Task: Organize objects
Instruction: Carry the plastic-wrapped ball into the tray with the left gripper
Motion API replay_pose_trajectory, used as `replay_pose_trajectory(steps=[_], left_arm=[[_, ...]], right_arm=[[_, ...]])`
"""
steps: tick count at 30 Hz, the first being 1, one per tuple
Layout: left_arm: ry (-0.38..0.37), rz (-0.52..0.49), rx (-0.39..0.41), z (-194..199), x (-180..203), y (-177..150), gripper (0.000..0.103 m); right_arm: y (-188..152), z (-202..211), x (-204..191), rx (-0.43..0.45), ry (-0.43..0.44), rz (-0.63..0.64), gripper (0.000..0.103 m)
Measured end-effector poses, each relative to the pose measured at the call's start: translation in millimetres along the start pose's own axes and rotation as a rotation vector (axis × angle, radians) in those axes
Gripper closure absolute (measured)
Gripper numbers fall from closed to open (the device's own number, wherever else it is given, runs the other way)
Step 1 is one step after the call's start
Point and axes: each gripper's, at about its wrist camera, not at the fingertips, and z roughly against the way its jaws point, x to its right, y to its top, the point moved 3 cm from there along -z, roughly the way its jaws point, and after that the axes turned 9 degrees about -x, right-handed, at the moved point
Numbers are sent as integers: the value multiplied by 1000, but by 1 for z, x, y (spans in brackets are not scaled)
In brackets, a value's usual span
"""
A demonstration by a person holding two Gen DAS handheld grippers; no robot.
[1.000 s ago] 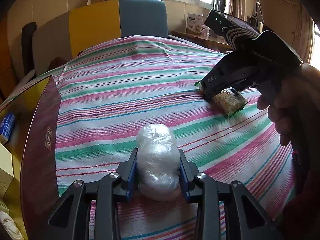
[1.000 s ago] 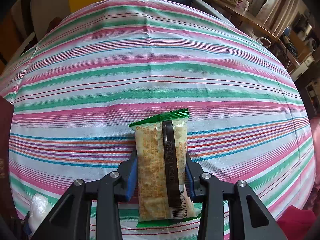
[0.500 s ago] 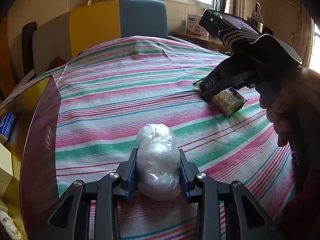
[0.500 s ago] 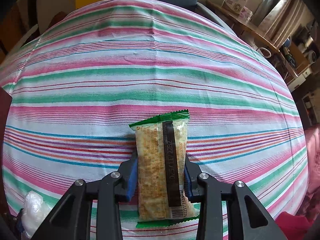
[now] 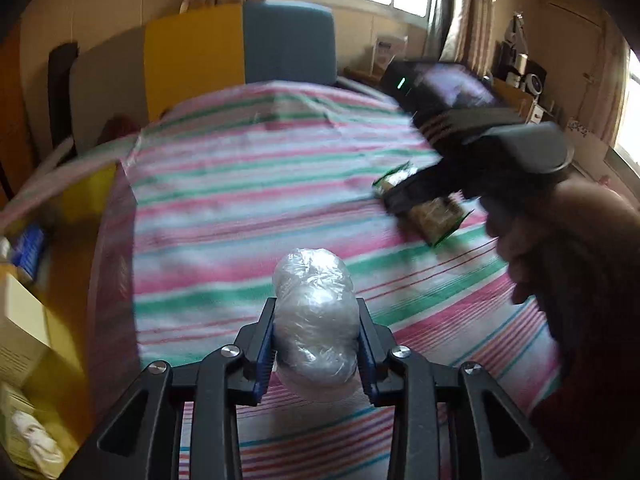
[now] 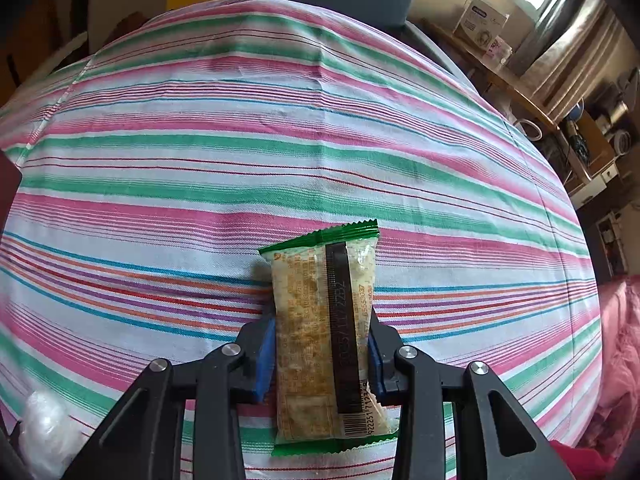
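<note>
Left: your left tongs point(image 5: 316, 344) clamp a clear-wrapped bundle point(image 5: 314, 320) above the striped surface point(image 5: 240, 184). Right: your right tongs point(image 6: 322, 356) clamp a green-edged snack packet point(image 6: 324, 332) lengthwise over the stripes.

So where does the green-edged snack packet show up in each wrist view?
Left wrist view: snack packet at right of centre, lying on the striped tablecloth, partly covered by the right gripper.
Right wrist view: the packet at bottom centre, clamped between the gripper's blue pads.
Shared landmark: the plastic-wrapped bundle, bottom centre in the left view, bottom-left corner in the right view.
</note>
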Motion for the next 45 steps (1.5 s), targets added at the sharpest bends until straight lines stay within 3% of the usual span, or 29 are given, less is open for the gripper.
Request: replay_pose_trajectory(steps=[8,21,26,31,36,39,45], left_arm=[[25,-14,115,72,-16,14,68],[68,158,75,87,-96,-3,68],[13,286,55,93,-146,-11,68],[-82,490,47,100,-213,-8,68],[-108,566,40,91,-248,13,68],[-76,566,21,71,-257,30,68],[-7,562,-105,13,-278,41,68]], right_arm=[[3,-2,4,10,-21,22,66],[3,-3,0,35,-72,57,66],[3,-4,-2,39,-92,69,66],[3,-2,-2,40,-107,79,66],[3,-2,-2,38,-115,86,66],[3,-2,-2,35,-113,86,66],[4,-3,0,32,-110,88,66]])
